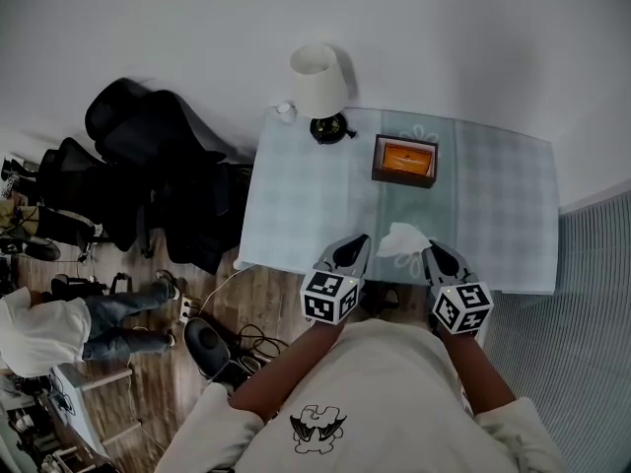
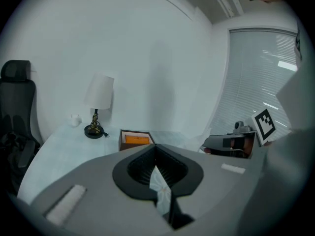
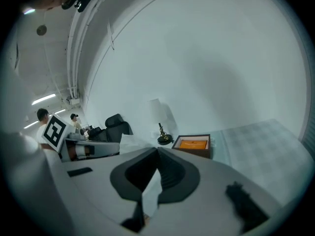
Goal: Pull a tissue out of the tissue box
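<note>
The tissue box is dark wood with an orange top and stands on the pale checked table; it also shows as the box and the box in the gripper views. A white tissue hangs free of the box, over the table's near edge, stretched between both grippers. My left gripper is shut on its left part, a strip of tissue pinched in the closed jaws. My right gripper is shut on the other part, with tissue caught between its jaws.
A white-shaded lamp and a small white object stand at the table's far left corner. Black office chairs crowd the floor at left, with cables and a person nearby. Slatted blinds are at the right.
</note>
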`<state>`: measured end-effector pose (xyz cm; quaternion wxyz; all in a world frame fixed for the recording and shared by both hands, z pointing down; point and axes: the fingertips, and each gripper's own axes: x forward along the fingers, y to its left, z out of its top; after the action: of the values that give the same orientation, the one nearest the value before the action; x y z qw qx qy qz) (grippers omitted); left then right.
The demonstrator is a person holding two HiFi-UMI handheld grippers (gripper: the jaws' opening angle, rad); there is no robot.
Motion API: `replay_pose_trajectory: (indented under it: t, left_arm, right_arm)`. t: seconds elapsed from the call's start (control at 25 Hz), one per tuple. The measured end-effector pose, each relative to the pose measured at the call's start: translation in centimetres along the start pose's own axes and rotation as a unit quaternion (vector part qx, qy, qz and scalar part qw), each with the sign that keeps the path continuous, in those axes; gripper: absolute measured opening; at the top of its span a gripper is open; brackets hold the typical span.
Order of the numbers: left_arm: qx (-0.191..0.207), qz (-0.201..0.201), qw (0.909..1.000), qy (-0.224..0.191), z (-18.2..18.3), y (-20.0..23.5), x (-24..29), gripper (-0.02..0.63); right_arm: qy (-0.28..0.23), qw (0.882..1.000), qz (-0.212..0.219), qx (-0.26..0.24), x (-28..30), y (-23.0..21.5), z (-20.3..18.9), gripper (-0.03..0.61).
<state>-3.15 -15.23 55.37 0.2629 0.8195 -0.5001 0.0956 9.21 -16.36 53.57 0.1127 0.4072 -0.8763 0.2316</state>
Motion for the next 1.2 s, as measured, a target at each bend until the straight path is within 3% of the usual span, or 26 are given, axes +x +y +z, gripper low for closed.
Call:
replay_pose_trajectory:
  t: [0.68,1.2]
  left_arm:
    - [0.026,-0.002,0.9994,-0.025,1.3,-1.1,-0.8,0.008]
    - [0.014,0.003,0.9998,-0.017,0.5,-1.1,-0.8,0.008]
  right_arm:
    - [-0.008,1.0,-0.01,-0.022,-0.7,1.5,0.6,0.012]
    - [-0.003,1.0,-0.013,-0.019,-0.7,1.4,0.3,0.012]
